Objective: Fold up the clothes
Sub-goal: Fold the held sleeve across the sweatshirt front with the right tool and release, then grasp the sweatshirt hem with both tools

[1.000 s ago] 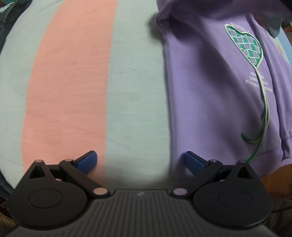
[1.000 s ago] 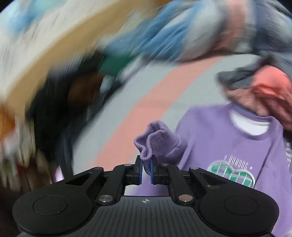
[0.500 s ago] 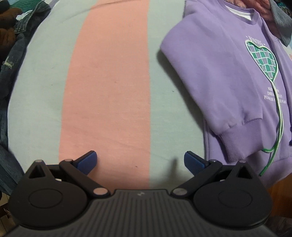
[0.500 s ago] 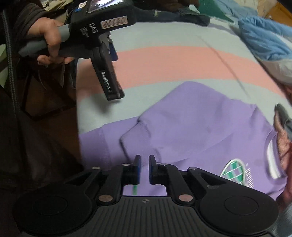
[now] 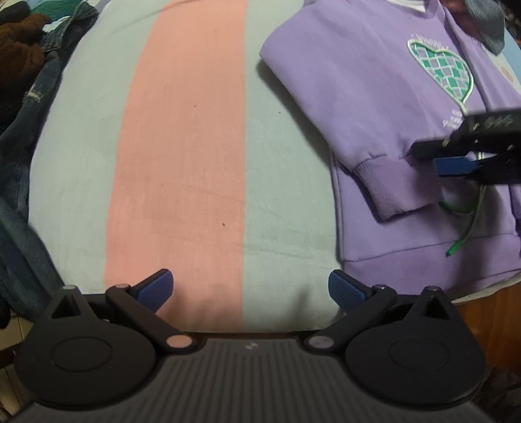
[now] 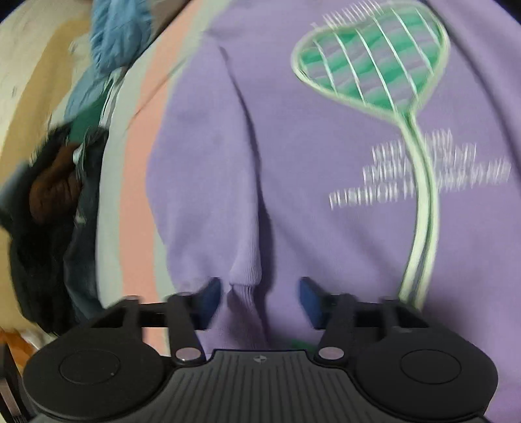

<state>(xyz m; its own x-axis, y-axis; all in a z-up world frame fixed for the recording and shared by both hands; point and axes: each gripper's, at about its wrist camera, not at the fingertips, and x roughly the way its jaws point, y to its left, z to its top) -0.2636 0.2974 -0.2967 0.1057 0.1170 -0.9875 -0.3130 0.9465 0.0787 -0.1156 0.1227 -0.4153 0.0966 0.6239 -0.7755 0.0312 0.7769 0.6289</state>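
A purple sweatshirt (image 5: 351,84) with a green heart-shaped racket print (image 5: 439,68) lies face up on the striped pink and mint bed sheet (image 5: 182,156). One sleeve is folded over its front, with the ribbed cuff (image 5: 394,185) near the hem. My left gripper (image 5: 250,289) hangs open above the bare sheet, left of the sweatshirt, holding nothing. My right gripper (image 6: 260,302) is low over the sweatshirt (image 6: 293,182), its jaws opening. The cuff (image 6: 244,276) lies loose between the pads. From the left wrist view the right gripper (image 5: 456,164) shows at the right edge.
Jeans and dark clothes (image 5: 19,136) are piled along the left of the bed, with a brown garment (image 5: 16,61) behind. A grey garment (image 5: 485,26) overlaps the collar. Blue clothing (image 6: 114,35) lies at the far side. The wooden bed edge (image 5: 488,312) shows at bottom right.
My right gripper came down with the cuff, laid the sleeve across the sweatshirt's front and parted its jaws. The left gripper rose, and more of the bed shows.
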